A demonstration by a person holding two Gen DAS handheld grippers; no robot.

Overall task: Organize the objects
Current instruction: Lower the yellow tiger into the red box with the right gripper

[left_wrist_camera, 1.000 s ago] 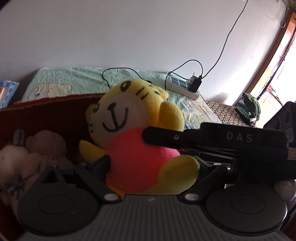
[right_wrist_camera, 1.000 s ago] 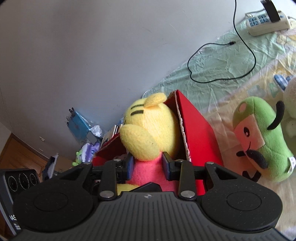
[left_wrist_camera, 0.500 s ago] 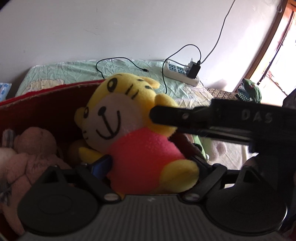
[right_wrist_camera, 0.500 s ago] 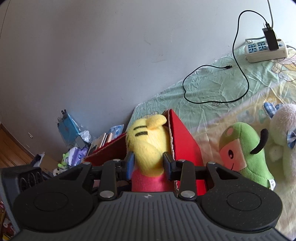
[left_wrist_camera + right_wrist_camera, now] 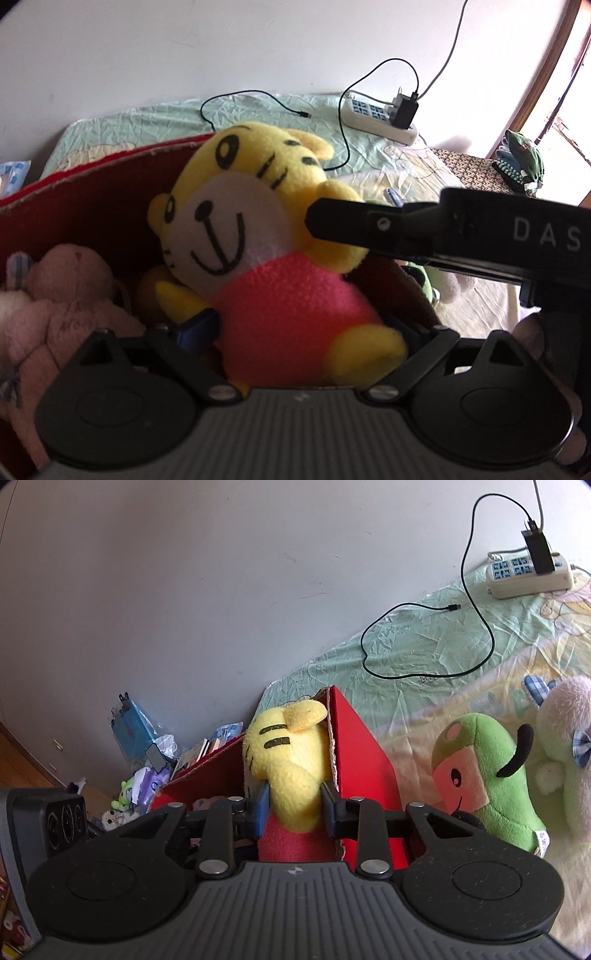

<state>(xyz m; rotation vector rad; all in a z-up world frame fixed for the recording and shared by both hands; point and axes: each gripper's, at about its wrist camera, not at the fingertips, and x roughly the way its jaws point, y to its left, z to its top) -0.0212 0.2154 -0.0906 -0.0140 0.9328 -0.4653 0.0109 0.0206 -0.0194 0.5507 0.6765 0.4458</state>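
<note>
Yellow tiger plush (image 5: 266, 236) is settling into the red box (image 5: 364, 738). I am pinching its arm with the right gripper (image 5: 293, 806), steadying it, while the left gripper (image 5: 306, 328) jaws are opening around its body, releasing it.

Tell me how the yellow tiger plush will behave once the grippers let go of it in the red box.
The yellow tiger plush is probably soft and light: its arm dents between the right gripper pads. It will likely slump, not roll, leaning on the red box wall. The left gripper jaws are opening around its body, so it may sag sideways.
</note>
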